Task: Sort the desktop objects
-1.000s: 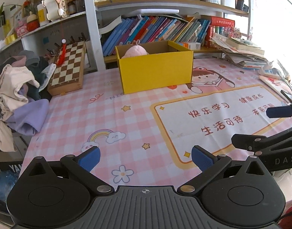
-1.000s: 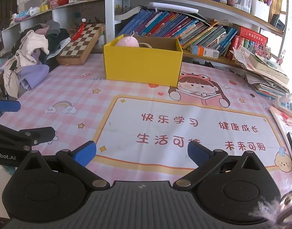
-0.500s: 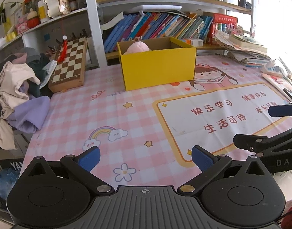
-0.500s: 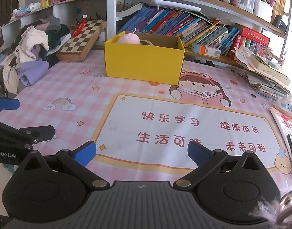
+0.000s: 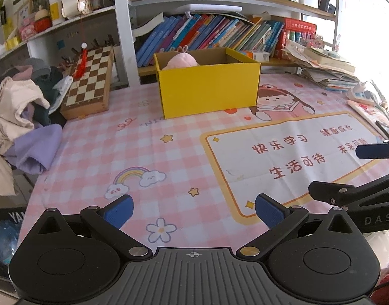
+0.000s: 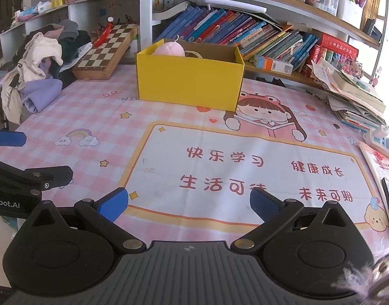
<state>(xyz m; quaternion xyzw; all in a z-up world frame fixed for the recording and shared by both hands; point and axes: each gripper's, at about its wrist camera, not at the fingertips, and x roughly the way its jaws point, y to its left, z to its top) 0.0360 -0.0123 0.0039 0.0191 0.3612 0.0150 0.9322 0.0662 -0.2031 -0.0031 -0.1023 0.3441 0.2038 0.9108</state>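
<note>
We hold the left hand-held gripper [image 5: 193,211] low over the near edge of the tabletop [image 5: 97,150]. Its blue pads [image 5: 117,210] stand wide apart and nothing is between them. The right hand-held gripper [image 6: 189,204] is in the same posture, with jaws spread wide and empty, above the white panel with red Chinese characters on the pink checked desk mat [image 6: 97,111]. Each gripper shows at the edge of the other's view, so we keep them side by side and near each other.

The yellow cardboard box [image 5: 209,90] stands upright at the far side of the tabletop, well apart from both grippers, on the mat just in front of the bookshelf [image 5: 219,33]. Its top is open. A pink plush toy [image 5: 180,62] lies inside, at the left end, and its top shows above the rim. In the right wrist view we see also a pale curved thing beside the toy in the box, but we cannot tell what it is.

To the left of the box, a folding chessboard [image 5: 91,81] leans against the shelf, with a red tassel [image 5: 80,63] hanging over it. A pile of clothes [image 5: 21,111] lies at the left edge of the tabletop. A stack of books and papers [image 6: 354,101] sits at the far right, and a white power strip [image 6: 378,138] lies near it.
</note>
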